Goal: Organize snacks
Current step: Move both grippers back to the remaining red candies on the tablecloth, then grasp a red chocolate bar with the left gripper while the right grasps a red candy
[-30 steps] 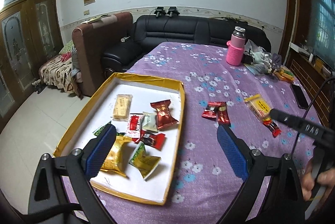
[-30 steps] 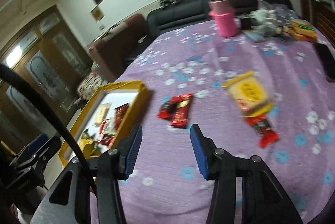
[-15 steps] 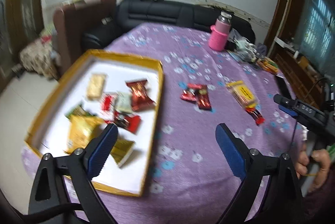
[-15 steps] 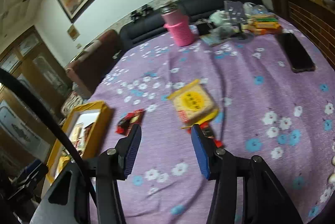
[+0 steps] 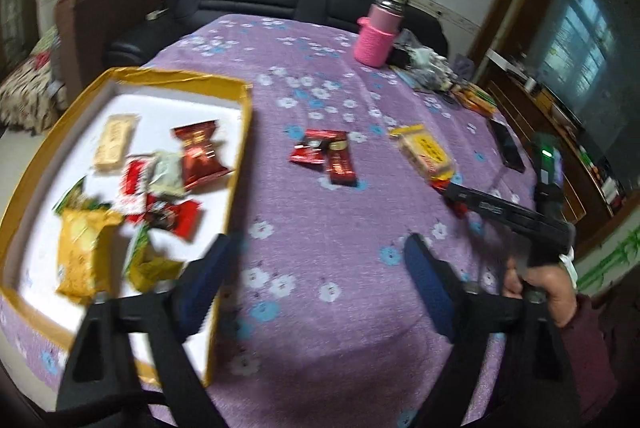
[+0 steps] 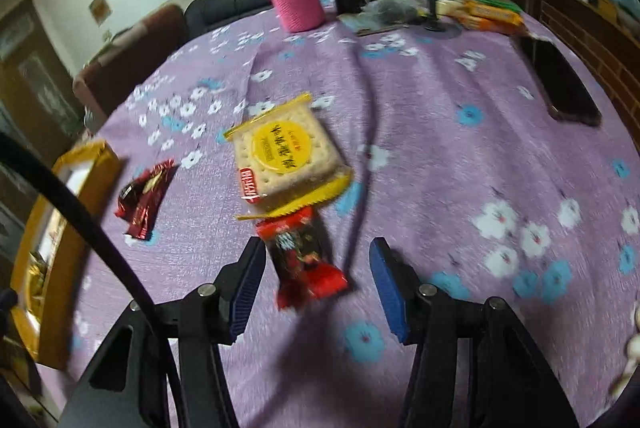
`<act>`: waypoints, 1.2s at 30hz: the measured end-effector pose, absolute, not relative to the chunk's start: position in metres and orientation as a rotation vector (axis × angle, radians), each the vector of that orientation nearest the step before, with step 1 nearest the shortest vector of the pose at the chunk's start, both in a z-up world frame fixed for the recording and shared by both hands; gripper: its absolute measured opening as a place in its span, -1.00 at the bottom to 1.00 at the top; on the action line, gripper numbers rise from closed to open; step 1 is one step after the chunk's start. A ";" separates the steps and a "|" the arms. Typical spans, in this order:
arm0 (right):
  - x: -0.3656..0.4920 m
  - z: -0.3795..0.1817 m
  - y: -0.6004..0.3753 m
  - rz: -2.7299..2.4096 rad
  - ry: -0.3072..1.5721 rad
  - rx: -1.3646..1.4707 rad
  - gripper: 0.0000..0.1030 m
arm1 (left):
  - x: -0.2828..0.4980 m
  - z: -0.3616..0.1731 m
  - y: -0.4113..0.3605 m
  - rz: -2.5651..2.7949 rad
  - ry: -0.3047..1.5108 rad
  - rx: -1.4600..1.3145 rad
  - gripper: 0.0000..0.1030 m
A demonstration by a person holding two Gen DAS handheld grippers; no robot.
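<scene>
Right tool (image 6: 316, 280): spread wide, low over the worktop (image 6: 440, 156), a red packet (image 6: 306, 260) lying between its fingers, untouched.
Left tool (image 5: 316, 280): spread, empty, beside the box (image 5: 236, 164).
Cracker pack (image 6: 288, 156): yellow, just behind the red packet; round label blurred, unreadable.
Two red packets (image 5: 328, 156): between box and cracker pack.
Box: holds several wrapped snacks.
</scene>
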State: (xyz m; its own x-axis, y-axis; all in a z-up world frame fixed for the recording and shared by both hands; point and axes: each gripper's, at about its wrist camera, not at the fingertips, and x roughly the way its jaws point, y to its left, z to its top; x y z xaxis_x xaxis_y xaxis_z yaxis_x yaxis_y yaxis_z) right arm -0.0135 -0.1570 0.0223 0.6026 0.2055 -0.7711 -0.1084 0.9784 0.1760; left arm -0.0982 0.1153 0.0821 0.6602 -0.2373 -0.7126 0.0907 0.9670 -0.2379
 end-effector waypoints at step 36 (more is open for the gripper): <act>-0.014 0.018 -0.154 0.250 0.896 0.110 -0.45 | 0.051 0.018 0.028 -0.190 0.999 0.110 -0.49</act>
